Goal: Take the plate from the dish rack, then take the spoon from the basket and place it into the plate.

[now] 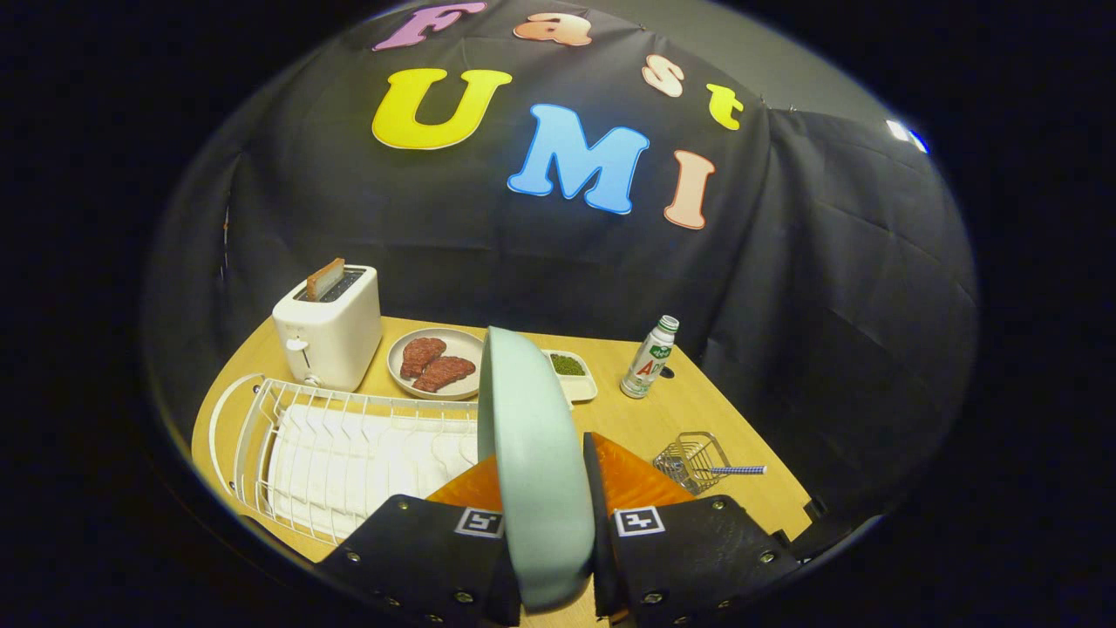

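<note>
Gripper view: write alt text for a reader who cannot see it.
The hand-held gripper holds a pale green round plate upright on edge between its fingers, above a wooden table. A white wire dish rack lies beside it; beyond are a small wire basket holding a spoon and a white toaster.

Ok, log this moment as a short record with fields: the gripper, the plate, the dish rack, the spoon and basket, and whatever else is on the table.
gripper: gripper shut on the plate, both fingers pressing its faces
plate: pale green plate, held on edge, upright, raised beside the rack
dish rack: white wire dish rack, no dishes in it
spoon: spoon lying in the basket, handle sticking out
table: wooden table
other items: toaster with bread, dish of meat, bottle
</note>
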### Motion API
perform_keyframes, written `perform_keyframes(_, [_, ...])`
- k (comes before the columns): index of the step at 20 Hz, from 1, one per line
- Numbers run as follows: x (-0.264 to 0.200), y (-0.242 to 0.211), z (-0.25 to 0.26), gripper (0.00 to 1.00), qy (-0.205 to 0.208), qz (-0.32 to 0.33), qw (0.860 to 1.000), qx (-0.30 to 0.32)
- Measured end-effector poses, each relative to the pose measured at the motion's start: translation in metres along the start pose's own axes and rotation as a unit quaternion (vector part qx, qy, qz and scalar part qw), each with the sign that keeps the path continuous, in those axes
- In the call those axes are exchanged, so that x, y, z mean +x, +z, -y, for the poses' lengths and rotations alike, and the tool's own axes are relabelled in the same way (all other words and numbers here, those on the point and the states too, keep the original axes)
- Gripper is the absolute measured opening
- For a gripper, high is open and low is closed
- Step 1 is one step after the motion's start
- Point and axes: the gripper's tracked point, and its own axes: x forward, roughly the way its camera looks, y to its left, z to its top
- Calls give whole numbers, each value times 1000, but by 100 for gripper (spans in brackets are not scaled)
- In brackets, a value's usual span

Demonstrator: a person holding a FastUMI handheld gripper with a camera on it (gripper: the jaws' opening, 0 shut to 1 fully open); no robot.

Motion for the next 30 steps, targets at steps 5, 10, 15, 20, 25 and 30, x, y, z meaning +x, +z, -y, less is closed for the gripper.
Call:
perform_keyframes(5, [-27,-30,25,30,4,-12,1000,-8])
perform_keyframes(10, [-47,-67,45,30,13,-23,999,-28])
perform_keyframes(15, [-58,-109,53,30,31,-45,998,-32])
perform_keyframes(20, [-60,-146,53,30,53,-75,995,-27])
perform_keyframes(25, [-57,-174,48,30,74,-104,992,-12])
perform_keyframes(30, [-50,-182,41,30,108,-110,987,41])
